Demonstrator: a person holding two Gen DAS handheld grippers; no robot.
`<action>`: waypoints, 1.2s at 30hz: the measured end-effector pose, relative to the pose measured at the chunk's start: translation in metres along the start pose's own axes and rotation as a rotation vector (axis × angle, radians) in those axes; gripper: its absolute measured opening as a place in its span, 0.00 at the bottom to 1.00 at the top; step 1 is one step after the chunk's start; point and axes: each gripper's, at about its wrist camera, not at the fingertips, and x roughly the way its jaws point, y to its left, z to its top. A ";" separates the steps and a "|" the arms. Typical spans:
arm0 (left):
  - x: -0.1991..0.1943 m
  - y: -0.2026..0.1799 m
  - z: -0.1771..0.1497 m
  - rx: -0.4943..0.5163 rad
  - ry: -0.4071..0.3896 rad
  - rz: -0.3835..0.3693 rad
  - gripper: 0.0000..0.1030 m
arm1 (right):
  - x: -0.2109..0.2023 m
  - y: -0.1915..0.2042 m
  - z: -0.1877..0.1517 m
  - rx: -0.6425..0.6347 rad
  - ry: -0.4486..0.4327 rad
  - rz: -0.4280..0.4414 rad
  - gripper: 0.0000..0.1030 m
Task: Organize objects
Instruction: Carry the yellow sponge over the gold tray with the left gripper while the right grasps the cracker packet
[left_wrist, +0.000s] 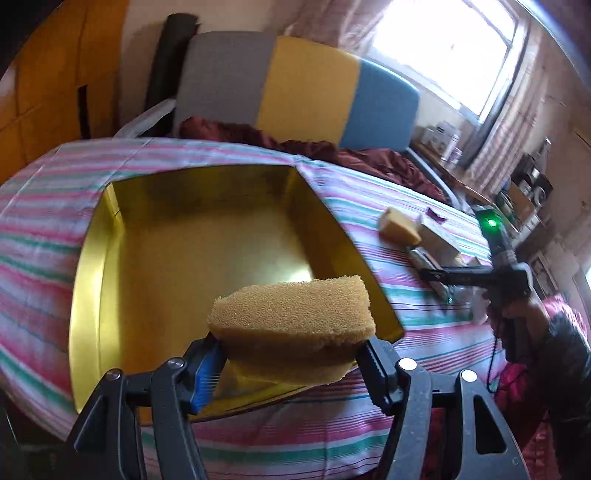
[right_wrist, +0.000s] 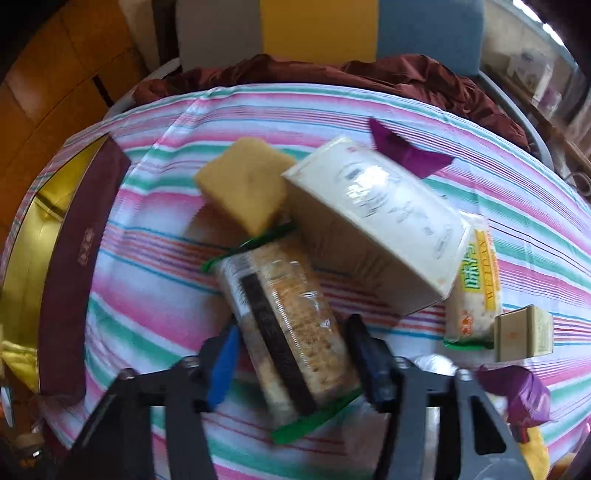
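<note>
Two grippers are working. The left gripper is squeezing a sponge over the gold box, ready to drop it in. At the bottom of the frame, the right gripper is closing around a cracker pack; I cannot tell if it is gripping yet.

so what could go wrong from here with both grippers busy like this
The left gripper pinches its sponge by the lower edge at the gold box's near rim, so released here it may fall outside. The right gripper straddles the clear-wrapped cracker pack, which could slip on the plastic. That pack's far end touches a second sponge and a cream carton, so lifting may drag them.
</note>
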 end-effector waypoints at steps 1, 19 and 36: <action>0.000 0.005 -0.002 -0.018 0.002 0.006 0.64 | 0.001 0.008 -0.001 -0.024 0.000 -0.014 0.47; 0.010 0.093 0.061 -0.156 -0.013 0.117 0.64 | 0.004 0.024 -0.005 -0.027 0.000 -0.009 0.48; 0.119 0.148 0.132 -0.133 0.103 0.282 0.71 | 0.007 0.029 -0.007 -0.069 -0.013 -0.029 0.51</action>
